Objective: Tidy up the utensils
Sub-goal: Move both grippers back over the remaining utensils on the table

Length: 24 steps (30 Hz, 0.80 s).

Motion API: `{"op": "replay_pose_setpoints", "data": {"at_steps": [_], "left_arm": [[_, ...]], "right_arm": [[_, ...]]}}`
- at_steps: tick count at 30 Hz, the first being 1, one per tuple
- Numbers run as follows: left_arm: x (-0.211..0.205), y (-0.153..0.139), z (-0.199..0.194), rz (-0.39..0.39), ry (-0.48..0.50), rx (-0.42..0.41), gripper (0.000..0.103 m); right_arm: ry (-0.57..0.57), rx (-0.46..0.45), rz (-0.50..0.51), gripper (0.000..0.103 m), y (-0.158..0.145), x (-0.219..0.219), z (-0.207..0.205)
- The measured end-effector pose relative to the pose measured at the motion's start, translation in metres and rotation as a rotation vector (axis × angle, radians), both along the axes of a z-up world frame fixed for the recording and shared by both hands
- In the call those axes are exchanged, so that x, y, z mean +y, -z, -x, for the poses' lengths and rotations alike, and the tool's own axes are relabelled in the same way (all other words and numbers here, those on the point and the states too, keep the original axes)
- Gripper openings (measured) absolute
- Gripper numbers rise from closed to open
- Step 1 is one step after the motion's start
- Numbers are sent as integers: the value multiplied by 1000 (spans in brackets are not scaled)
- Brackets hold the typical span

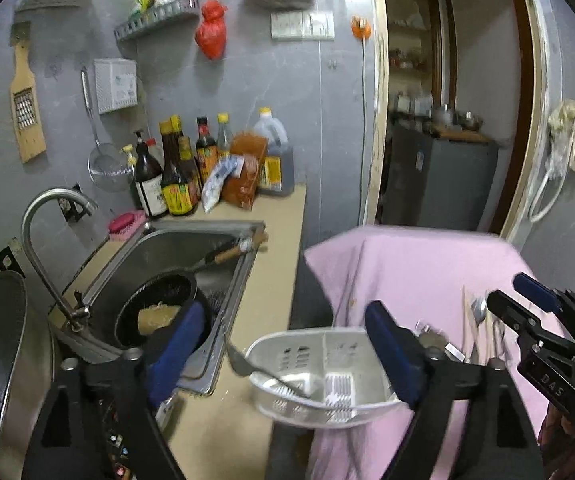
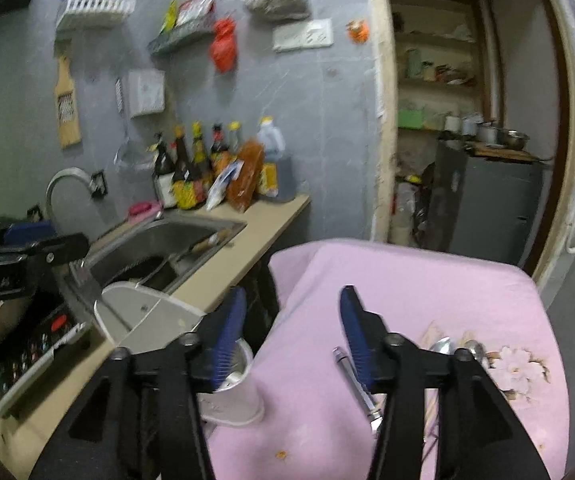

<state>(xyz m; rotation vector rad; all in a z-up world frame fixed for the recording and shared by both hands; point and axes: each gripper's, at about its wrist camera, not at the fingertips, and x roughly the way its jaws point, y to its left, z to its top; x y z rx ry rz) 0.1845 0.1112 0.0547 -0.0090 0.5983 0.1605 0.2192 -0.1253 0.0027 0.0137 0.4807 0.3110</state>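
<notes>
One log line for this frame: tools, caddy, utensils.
left tool open | right tool open | fork in caddy | spoons on cloth

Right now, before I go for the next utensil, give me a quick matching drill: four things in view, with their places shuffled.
Things:
1. fork
2. spoons
3. frying pan
4. red bag

Places:
A. hanging on the wall
B. in the sink
C. lying on the pink cloth
D. in the white utensil basket

Pairs: 1-D, 2-C, 3-B, 4-A
</notes>
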Motion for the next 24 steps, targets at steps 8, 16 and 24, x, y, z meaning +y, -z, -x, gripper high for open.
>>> {"op": "replay_pose_setpoints", "data": {"at_steps": [8, 16, 24], "left_arm": [[-45, -9, 0, -17, -7, -127, 103], [-110, -2, -11, -67, 15, -210, 103], [-170, 17, -33, -51, 65, -212, 103]], "right_arm": [[165, -104, -2, 93, -20, -64, 9], [280, -158, 60, 101, -29, -127, 11], [325, -133, 84, 101, -14, -181, 2]]}}
